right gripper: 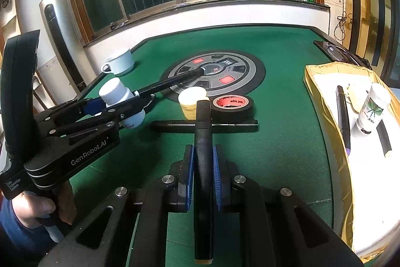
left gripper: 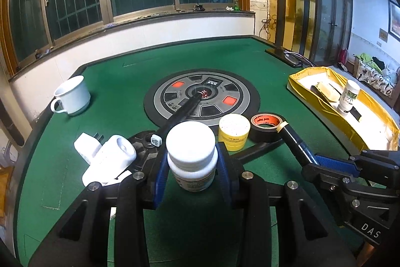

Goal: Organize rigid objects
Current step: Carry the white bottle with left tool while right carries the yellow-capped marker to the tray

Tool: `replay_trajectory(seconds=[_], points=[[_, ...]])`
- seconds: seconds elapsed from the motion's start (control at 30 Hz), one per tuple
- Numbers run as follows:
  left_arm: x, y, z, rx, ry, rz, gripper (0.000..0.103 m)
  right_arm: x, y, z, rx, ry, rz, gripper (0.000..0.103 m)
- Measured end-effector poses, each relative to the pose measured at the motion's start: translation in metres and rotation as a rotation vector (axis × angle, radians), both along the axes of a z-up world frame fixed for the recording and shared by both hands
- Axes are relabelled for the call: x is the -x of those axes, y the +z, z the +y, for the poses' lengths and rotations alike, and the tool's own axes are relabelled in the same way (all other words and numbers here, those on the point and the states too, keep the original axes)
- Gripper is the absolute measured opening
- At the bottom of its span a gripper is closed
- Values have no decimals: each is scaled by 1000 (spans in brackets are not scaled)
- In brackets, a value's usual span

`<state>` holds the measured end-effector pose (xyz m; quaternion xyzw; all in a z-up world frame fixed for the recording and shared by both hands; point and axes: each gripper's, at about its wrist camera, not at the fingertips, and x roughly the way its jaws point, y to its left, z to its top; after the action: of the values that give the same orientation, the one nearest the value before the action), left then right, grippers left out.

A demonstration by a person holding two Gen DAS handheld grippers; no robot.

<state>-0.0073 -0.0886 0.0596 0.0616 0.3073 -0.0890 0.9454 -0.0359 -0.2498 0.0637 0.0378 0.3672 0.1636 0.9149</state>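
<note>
Landmark: yellow tray (left gripper: 370,128) at right edge of green felt tabletop (left gripper: 105,81).

- Far left of tray: white mug (left gripper: 71,95); white plug adapter (left gripper: 105,157).
- Left gripper (left gripper: 191,167): clamped on white pill bottle (left gripper: 191,154), lifted, well left of tray. Judged light, stiff, smooth; best gripped round the body below the cap.
- Yellow jar (left gripper: 234,130), black tape roll (left gripper: 268,126): nearer tray.
- Right gripper (right gripper: 203,174): shut on black marker (right gripper: 203,142), just left of tray. Judged light, rigid, apt to swivel.
- Barred windows behind.
</note>
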Motion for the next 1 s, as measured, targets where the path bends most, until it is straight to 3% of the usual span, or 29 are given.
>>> replay_trajectory(seconds=[1.0], points=[[22, 18, -30, -53, -37, -44, 34, 21, 22, -25, -56, -27, -59, 13]])
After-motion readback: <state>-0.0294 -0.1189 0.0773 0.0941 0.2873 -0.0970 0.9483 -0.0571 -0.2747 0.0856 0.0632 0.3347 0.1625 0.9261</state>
